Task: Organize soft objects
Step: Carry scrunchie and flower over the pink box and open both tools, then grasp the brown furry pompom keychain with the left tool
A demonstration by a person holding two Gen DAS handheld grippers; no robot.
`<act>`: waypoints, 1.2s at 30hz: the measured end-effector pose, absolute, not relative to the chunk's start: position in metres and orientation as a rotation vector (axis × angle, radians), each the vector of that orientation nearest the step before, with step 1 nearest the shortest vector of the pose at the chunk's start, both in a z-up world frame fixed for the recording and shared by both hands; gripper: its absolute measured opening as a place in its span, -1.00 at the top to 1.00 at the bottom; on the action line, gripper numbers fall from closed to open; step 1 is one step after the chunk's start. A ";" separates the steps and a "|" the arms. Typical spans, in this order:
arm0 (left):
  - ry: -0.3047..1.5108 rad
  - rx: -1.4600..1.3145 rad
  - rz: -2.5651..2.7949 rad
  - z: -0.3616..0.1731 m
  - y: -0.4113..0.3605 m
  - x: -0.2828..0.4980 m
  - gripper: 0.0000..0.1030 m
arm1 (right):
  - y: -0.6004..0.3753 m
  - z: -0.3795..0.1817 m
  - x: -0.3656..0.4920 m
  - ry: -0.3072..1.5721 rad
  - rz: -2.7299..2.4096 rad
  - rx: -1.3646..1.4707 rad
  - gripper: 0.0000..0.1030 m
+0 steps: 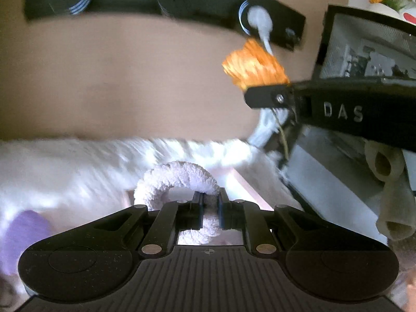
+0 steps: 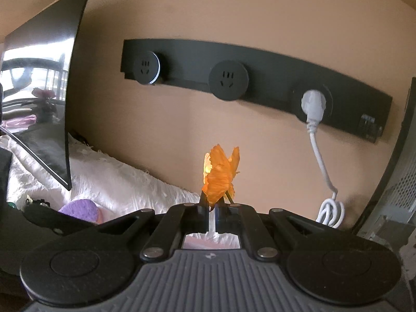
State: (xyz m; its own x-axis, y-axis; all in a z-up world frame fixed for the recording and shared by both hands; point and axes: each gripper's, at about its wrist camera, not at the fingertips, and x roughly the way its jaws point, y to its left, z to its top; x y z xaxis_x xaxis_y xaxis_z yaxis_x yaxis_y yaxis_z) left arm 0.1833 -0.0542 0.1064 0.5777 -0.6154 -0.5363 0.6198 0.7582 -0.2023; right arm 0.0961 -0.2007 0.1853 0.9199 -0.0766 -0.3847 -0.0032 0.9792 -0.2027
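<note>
A shaggy white cover (image 1: pixel 78 166) lies over the tabletop, against a tan wall (image 2: pixel 208 20). On that wall hangs a black socket strip (image 2: pixel 260 75) with a white plug (image 2: pixel 313 104) in it; its cord drops to a coil just above the cover. A dark screen (image 2: pixel 49 78) stands at the cover's left end. The letters "DAS" show on the right tool's arm. The left tool (image 1: pixel 210 213) is nearly closed, pinching a fluffy pale ring (image 1: pixel 179 179) that loops ahead of its tips. The right tool (image 2: pixel 212 217) is closed on an orange flower (image 2: pixel 221 174) standing upright above its tips. A purple soft thing (image 2: pixel 80 208) rests on the cover, left of both tools.
</note>
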 end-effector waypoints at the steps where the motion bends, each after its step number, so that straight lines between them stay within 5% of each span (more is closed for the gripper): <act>1: 0.670 -0.002 -0.751 0.101 -0.055 0.188 0.68 | -0.202 0.184 0.099 0.413 -0.040 -0.197 0.90; 5: 0.899 0.057 -0.658 0.076 -0.066 0.211 0.62 | -0.212 0.172 0.116 0.550 -0.035 -0.161 0.17; 12: 0.851 -0.203 -0.685 0.091 -0.018 0.226 0.62 | -0.209 0.169 0.112 0.543 -0.052 -0.138 -0.10; 26: 0.549 -0.124 -0.400 0.156 0.184 0.161 0.62 | -0.167 0.149 0.114 0.589 0.004 -0.066 -0.14; 36: 0.670 -0.273 -0.137 0.120 0.305 0.163 0.62 | -0.074 0.134 0.118 0.626 0.202 -0.139 -0.15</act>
State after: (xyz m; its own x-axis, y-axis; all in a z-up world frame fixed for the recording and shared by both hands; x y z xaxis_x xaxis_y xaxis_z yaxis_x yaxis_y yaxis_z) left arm 0.1635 0.3050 0.1202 0.7764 -0.2125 -0.5933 0.0379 0.9555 -0.2926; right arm 0.1181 -0.0739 0.1340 0.7919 0.1451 -0.5931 -0.2290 0.9710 -0.0683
